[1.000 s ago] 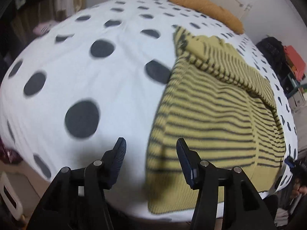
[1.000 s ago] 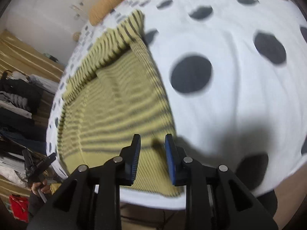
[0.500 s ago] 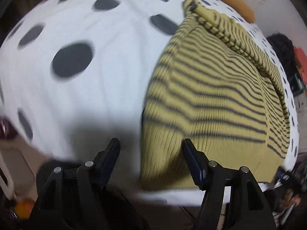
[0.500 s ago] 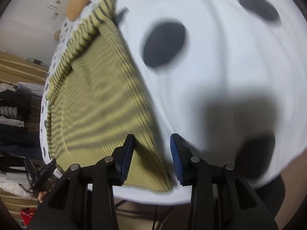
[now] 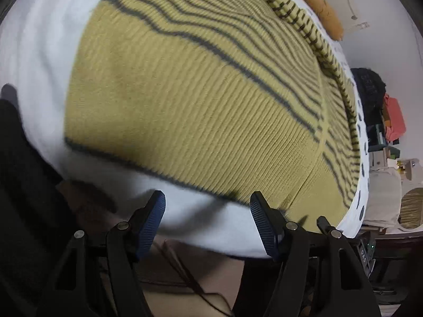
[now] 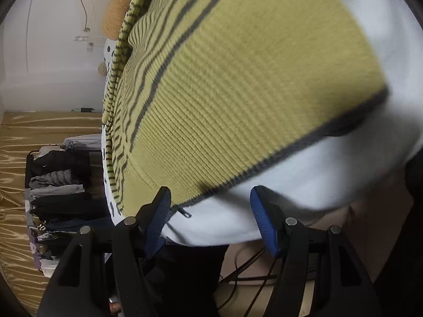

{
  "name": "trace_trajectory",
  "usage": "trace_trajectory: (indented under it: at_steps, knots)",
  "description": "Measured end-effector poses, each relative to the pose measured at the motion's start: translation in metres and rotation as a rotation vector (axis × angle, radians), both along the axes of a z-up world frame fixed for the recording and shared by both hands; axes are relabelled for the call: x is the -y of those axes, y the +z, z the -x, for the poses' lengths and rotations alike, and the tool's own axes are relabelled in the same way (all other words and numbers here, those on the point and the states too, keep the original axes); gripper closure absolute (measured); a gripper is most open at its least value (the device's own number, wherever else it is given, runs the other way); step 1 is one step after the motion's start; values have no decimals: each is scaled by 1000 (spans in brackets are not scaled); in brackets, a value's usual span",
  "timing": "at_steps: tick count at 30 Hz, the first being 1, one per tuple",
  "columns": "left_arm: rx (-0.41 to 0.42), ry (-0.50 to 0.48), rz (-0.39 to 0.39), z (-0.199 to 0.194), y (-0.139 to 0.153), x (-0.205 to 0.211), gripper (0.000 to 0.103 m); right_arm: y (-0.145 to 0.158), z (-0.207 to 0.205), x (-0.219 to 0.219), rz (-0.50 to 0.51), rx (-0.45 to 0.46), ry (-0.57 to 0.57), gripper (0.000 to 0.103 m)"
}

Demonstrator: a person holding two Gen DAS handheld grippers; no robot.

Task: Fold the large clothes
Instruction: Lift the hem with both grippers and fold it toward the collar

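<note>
A yellow knit sweater [image 5: 201, 100] with dark stripes lies flat on the white bedspread [image 5: 31, 52], its dark-edged hem near the bed's front edge. My left gripper [image 5: 207, 203] is open just below that hem, with only the bedspread edge between its fingers. In the right wrist view the same sweater [image 6: 251, 74] fills the frame. My right gripper [image 6: 210, 198] has its jaws opening; the hem corner [image 6: 190, 200] sits by the left fingertip [image 6: 164, 198], and the pads do not press on it.
An orange pillow [image 5: 322, 5] lies at the head of the bed. A rack of dark clothes [image 6: 58, 179] stands before a gold curtain [image 6: 15, 158]. A black bag [image 5: 370, 87] sits on shelves beside the bed. Cables [image 5: 185, 272] run over the floor below.
Both grippers came down and in towards the sweater's near hem at the bed edge, and each view rolled. The right jaws spread much wider; the left spread a little.
</note>
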State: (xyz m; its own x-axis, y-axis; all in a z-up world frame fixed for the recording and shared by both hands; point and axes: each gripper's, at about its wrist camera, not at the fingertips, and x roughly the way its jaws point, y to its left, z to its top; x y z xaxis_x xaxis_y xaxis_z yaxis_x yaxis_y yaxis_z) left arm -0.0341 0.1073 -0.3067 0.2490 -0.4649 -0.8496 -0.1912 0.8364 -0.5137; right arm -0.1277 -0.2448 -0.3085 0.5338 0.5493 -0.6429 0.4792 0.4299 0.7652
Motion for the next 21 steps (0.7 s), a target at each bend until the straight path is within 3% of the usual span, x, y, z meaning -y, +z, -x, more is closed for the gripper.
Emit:
trace_trajectory:
  at_steps: [4,7,10,12,14,16,21]
  knots:
    - [102,38,-1,-24,8,9,37,16,-12,-1,0,100,-14,43]
    - [60,56,3,-35,-2,8,37,23,-24,2,21,115,-5,44]
    - [55,87,29,-30,-6,3,37,12,-21,7,-30,87,-36,44]
    - [57,84,23,-30,-9,1,44,4,-10,13,-42,75,-71,44]
    - [46,95,16,-25,-13,-1,62,-3,-5,18,-41,67,-92,45]
    - [11,106,29,-23,-22,-12,67,-6,-2,25,-56,70,-108,49]
    - [4,176,81,-17,-33,-34,65,0,-7,26,-39,83,-98,49]
